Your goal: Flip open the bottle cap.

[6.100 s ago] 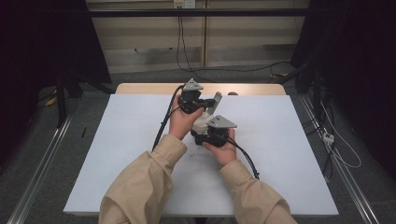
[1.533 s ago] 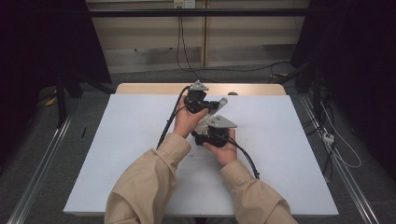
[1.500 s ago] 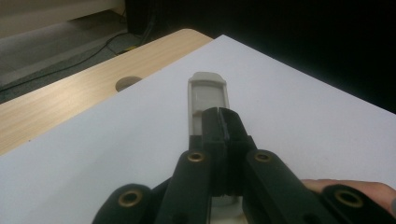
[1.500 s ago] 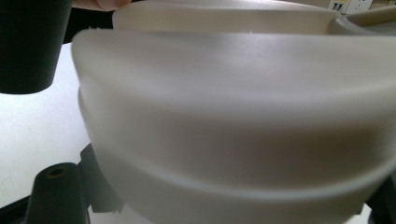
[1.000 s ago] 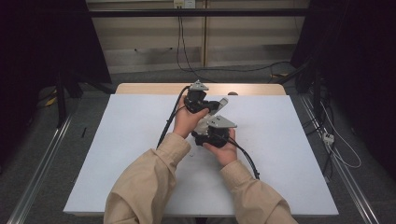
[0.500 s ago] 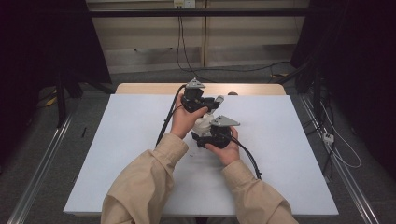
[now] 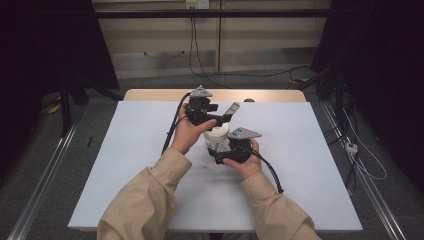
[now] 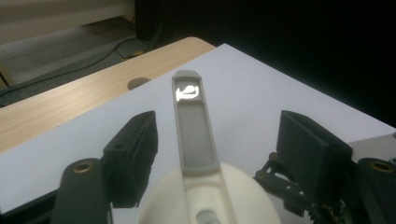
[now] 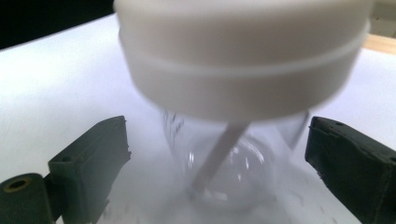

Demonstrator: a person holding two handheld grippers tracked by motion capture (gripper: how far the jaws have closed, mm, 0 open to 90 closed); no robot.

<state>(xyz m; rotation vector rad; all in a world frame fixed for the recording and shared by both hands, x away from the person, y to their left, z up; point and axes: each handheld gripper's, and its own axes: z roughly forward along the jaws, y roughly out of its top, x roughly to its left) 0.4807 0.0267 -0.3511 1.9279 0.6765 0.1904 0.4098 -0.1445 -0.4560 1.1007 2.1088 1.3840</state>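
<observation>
Pump dispenser (image 7: 216, 136), frame centre: my left hand-held gripper (image 8: 219, 154) just opening, straddling nozzle (image 8: 192, 121); right hand-held gripper (image 9: 219, 163) apart beside clear bottle (image 9: 224, 163). Withdraw straight, avoid tipping.

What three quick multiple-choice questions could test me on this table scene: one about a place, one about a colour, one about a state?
1. Where does the jar stand?
A. on the white table top
B. on the floor
C. on a shelf

2. What colour is the jar's lid?
A. red
B. white
C. black

3. How do the left gripper's jaws stand around the grey handle?
A. clamped on it
B. apart from it on both sides
C. beneath it

Answers: 1 A, the white table lies under it. 2 B, the right gripper view shows a white lid. 3 B, gaps show on both sides; these jaws have just been opening.
</observation>
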